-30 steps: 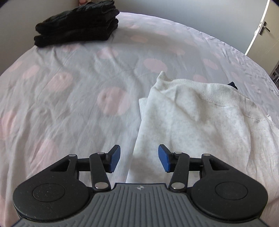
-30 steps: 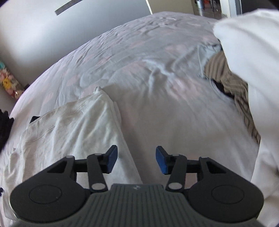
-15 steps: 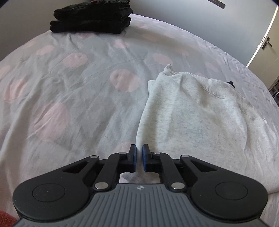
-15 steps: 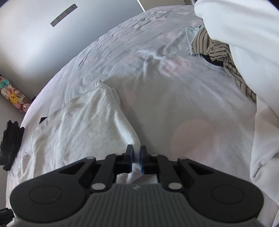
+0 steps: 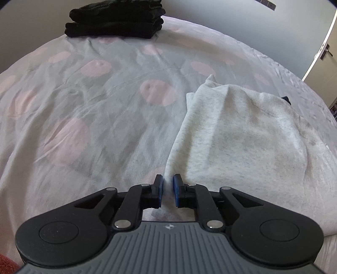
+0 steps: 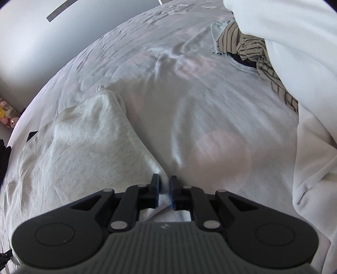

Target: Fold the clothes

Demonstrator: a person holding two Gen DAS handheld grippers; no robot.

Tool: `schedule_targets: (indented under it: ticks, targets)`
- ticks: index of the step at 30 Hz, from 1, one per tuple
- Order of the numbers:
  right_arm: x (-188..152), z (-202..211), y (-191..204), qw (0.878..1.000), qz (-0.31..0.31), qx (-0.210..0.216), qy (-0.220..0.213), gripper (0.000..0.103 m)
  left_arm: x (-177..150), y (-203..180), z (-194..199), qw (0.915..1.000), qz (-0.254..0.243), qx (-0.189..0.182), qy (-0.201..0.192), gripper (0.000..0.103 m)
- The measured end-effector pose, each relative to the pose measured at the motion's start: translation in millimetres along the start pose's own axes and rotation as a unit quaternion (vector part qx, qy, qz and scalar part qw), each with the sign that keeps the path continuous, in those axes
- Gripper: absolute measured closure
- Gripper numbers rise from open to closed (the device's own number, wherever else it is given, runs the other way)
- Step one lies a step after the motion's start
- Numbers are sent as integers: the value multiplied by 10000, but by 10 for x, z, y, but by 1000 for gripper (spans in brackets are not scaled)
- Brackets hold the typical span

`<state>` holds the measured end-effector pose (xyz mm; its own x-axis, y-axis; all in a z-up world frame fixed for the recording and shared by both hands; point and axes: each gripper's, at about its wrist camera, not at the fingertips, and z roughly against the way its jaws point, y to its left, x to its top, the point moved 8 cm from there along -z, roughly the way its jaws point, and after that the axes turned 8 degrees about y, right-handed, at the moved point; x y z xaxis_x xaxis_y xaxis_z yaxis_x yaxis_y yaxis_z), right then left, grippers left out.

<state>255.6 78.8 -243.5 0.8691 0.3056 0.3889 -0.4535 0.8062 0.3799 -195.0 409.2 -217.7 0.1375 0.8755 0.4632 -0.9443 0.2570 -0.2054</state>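
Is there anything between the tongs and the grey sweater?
No, nothing is in the way. The left tongs and right tongs each already have an edge of the grey sweater between their pads, and both are opening slightly. The black folded pile sits far off on the bed.

- Left gripper low in frame, pointing down at the bed; blue pads close together, jaws opening slightly.
- Fold of the grey sweatshirt between the pads, which press on it.
- Sweatshirt lies right of centre, its ribbed hem at the far end.
- Sheet pale with pink dots, creased.
- Black folded stack at the far edge.
- Door handle at the upper right.
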Motion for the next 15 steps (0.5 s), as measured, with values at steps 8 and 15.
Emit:
schedule_targets:
  ticks: [8, 15]
  targets:
    - [50, 223, -174, 9970, -562, -191, -496, 64, 160, -141, 283, 9972, -161, -279, -671, 81]
    - [136, 241, 175, 9964, -60, -245, -805, 61, 256, -592, 288, 9883, -1069, -224, -1062, 72]
